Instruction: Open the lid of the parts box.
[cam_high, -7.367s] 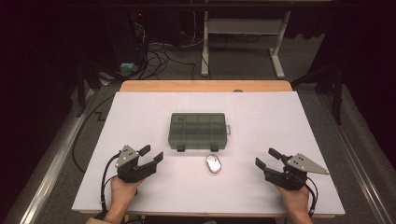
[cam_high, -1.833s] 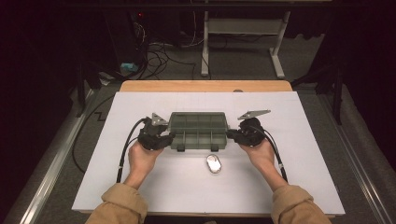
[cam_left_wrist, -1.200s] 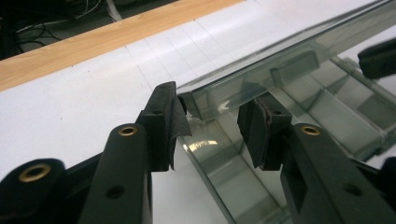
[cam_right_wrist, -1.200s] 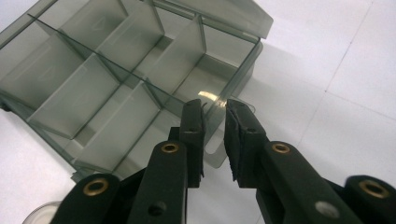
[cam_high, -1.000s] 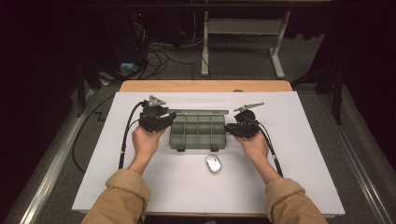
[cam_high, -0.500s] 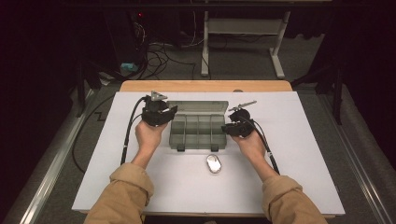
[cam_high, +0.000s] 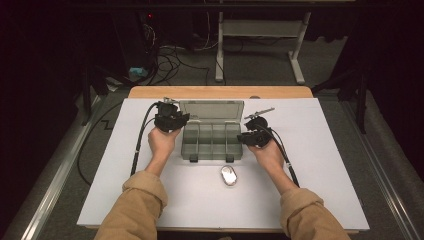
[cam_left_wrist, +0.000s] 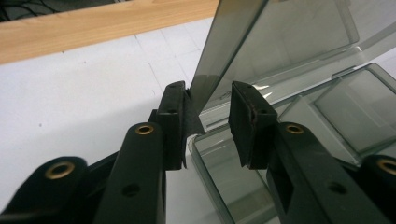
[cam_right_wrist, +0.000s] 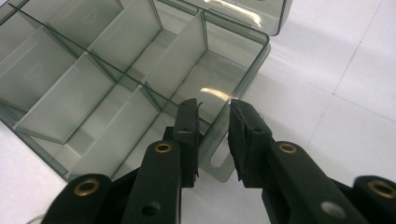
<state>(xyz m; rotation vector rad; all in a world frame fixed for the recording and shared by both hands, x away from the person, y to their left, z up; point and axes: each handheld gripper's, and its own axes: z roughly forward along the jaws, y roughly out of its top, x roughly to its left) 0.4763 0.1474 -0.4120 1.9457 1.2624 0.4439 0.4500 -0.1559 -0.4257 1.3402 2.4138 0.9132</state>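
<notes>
The lid (cam_high: 212, 109) has swung further back since the frame half a second ago: then it leaned only partly raised over the box (cam_high: 212, 141), and now it stands open behind the box, just above frame centre in the high view. A second ago it had barely lifted, and seven seconds ago the box was shut with both grippers resting low at the frame's left and right. The box itself has kept its place on the white table (cam_high: 320, 165), and the small mouse (cam_high: 229, 175) sits below it as before.

The left gripper (cam_high: 181, 120) has risen with the lid and is now at its left edge, upper left of the box. In the left gripper view its jaws straddle that edge (cam_left_wrist: 219, 60); the lid touches the left jaw, while a gap shows at the right jaw, so the jaws are spread rather than pinching.

The right gripper (cam_high: 243, 138) is at the box's right wall. In the right gripper view its jaws sit on either side of that wall (cam_right_wrist: 215, 154), parted; whether the pads actually press the wall is hard to judge, though they look loose. The box's compartments (cam_right_wrist: 116, 88) lie bare.
</notes>
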